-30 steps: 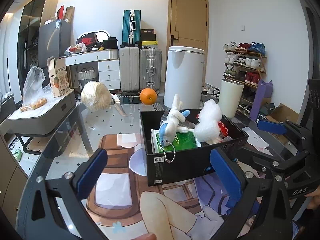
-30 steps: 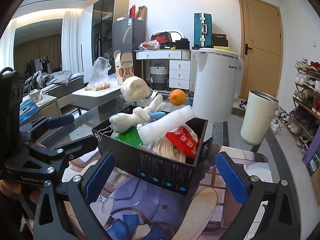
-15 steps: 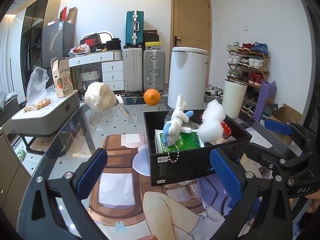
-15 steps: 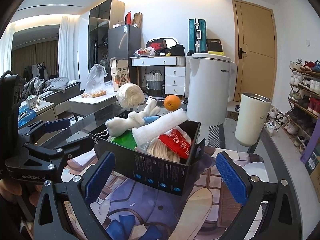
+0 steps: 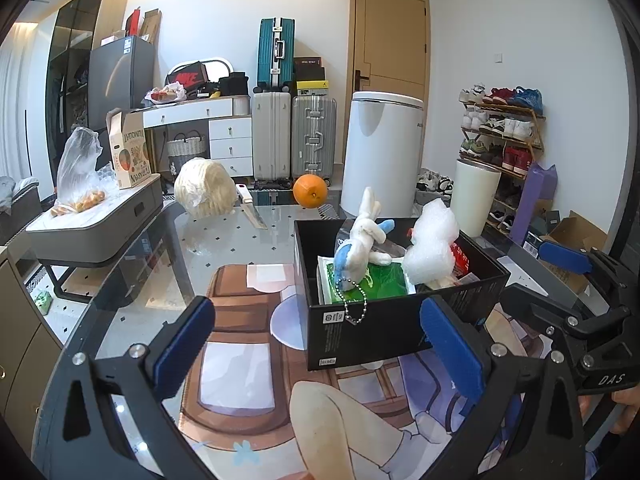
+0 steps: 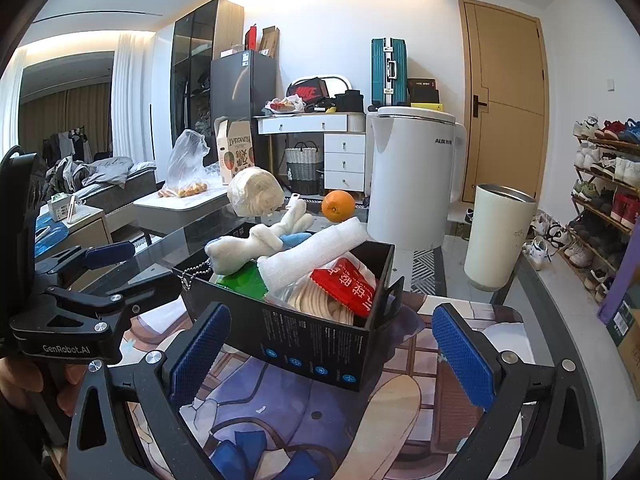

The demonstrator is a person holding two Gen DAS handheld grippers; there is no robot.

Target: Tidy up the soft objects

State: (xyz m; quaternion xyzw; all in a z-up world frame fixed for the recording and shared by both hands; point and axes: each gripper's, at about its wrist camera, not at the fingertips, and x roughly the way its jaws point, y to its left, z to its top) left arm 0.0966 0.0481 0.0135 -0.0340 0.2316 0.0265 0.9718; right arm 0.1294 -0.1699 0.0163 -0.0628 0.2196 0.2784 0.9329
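Both grippers have drawn slightly back from the black box [image 5: 400,320] over the past second, so it now sits a little farther up in each wrist view, its contents unchanged. Nearest the lens, the left gripper [image 5: 316,344] is spread wide and holds nothing above the illustrated mat [image 5: 240,360]; the right gripper [image 6: 328,350] is likewise wide and empty, its blue pads flanking the box without touching it. Inside the box, a white plush rabbit [image 5: 364,236] with a bead chain [image 5: 352,300] draped over the rim lies on a green packet [image 5: 376,280], beside a roll of white foam wrap [image 6: 316,254] and a red packet [image 6: 348,290]. Beyond, on the glass table [image 5: 224,240], rest a wrapped cabbage [image 5: 204,194], a knife [image 5: 250,210] and an orange [image 5: 310,192]. Farther off stand a white bin [image 5: 380,152] and suitcases [image 5: 294,136].
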